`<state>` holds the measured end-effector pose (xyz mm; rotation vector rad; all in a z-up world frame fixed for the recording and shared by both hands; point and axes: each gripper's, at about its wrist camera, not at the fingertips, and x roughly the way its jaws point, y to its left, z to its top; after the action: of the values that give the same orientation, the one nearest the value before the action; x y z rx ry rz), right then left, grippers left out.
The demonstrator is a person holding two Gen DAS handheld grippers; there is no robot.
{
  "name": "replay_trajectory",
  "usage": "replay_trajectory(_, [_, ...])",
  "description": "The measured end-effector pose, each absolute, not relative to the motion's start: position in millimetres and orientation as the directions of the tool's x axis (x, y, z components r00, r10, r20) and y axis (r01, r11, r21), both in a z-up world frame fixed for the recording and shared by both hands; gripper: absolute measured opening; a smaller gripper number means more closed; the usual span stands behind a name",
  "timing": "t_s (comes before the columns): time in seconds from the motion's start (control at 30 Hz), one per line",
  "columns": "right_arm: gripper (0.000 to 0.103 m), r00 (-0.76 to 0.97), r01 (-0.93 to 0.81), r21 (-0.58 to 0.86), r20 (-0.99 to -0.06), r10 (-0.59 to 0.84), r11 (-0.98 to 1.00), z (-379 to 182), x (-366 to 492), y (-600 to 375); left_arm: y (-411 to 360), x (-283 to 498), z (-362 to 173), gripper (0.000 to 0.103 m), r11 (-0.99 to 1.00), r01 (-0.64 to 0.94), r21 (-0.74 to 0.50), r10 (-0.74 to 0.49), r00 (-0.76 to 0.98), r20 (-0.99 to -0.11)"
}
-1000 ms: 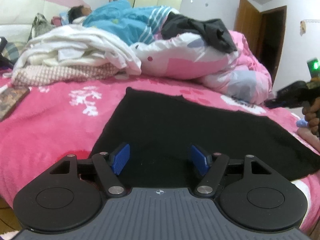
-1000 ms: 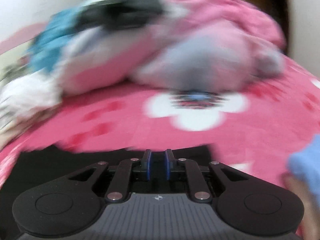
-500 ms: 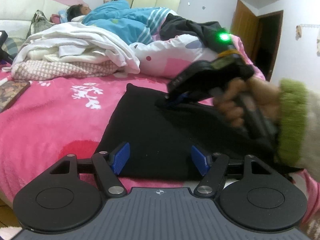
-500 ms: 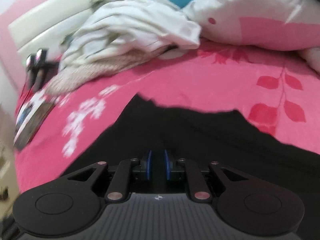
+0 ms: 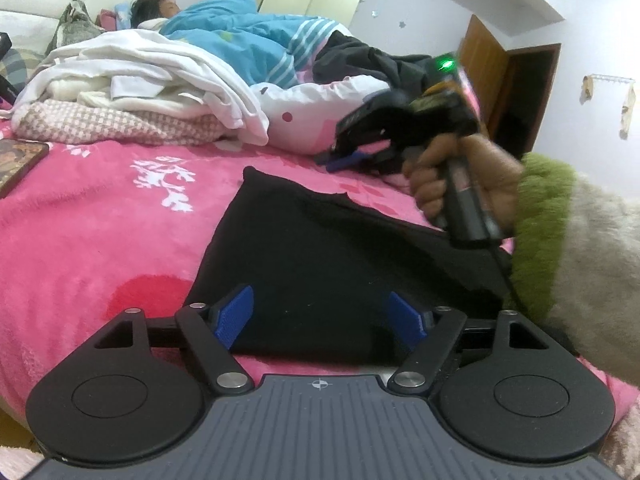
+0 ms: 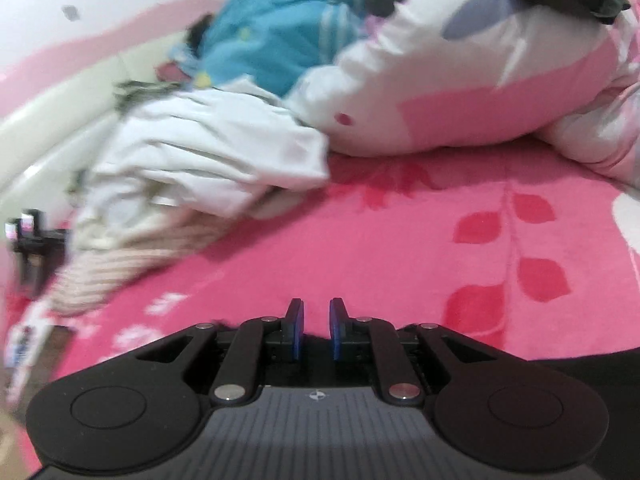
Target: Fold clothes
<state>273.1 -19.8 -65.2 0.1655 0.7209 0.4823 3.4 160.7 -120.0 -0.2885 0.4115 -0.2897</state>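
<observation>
The left hand-held gripper [image 5: 320,316] is hovering over the near edge of the black garment [image 5: 320,248], its jaws opening wide with only flat cloth beneath them. The garment is lying spread on the pink bed cover [image 5: 88,224]. The right hand-held gripper [image 6: 316,332], beyond the garment's far edge, is keeping its blue pads [image 6: 298,334] narrowly apart, gripping nothing.

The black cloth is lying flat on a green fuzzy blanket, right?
Not quite. The left wrist view shows the flat black cloth lying on a pink fuzzy blanket with white and red patterns, not a green one.
</observation>
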Motion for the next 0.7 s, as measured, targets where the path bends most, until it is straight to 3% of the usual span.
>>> replay_trajectory(0.2, [0.014, 0.452, -0.523, 0.337, -0.668, 0.590, 0.783, -70.1, 253.0, 14.4, 162.6, 3.2, -119.4, 0.076, 0.911, 0.212, -0.354, -0.338, 0.875, -0.346])
replay_trajectory(0.33, [0.012, 0.426, -0.481, 0.318, -0.730, 0.535, 0.817, -97.0, 279.7, 38.7, 160.2, 2.7, -119.9, 0.076, 0.919, 0.217, -0.329, -0.332, 0.876, -0.350])
replay_trajectory(0.53, [0.014, 0.585, -0.254, 0.339, -0.692, 0.423, 0.906, -97.5, 322.8, 16.0, 158.2, 1.9, -120.3, 0.076, 0.927, 0.220, -0.304, -0.324, 0.877, -0.354])
replay_trajectory(0.7, [0.015, 0.536, -0.245, 0.529, -0.624, 0.568, 0.812, -72.7, 298.0, -37.7, 160.4, 1.2, -120.3, 0.076, 0.925, 0.215, -0.314, -0.322, 0.880, -0.348])
